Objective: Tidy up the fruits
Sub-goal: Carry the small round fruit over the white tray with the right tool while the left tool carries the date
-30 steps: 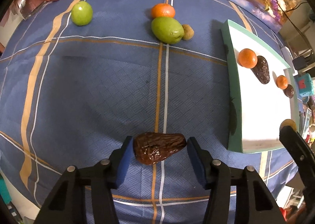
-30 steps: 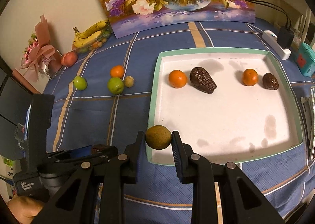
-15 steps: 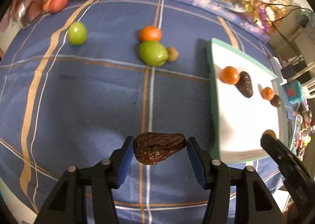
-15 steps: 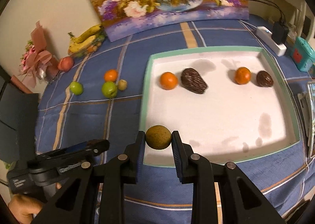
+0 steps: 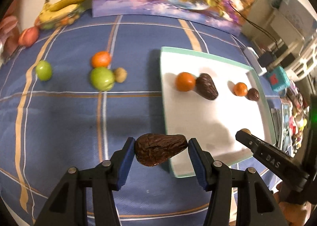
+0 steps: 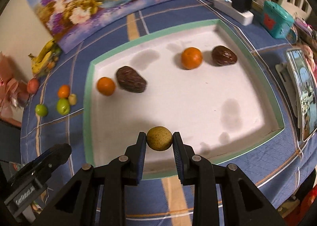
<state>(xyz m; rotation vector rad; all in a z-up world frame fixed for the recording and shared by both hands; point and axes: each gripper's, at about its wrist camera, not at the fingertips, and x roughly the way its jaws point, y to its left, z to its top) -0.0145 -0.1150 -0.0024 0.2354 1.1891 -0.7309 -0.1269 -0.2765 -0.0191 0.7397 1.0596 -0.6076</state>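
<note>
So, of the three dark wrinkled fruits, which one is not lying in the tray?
The dark wrinkled fruit held between the left gripper's fingers; the other two lie in the white tray, each beside an orange.

Blurred bananas (image 5: 61, 10), far corner.

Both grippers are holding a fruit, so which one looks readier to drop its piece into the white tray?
Probably the right gripper: its round tan fruit already hangs over the white tray floor. The left gripper holds its wrinkled brown fruit at the tray's near corner, mostly over the blue cloth.
</note>
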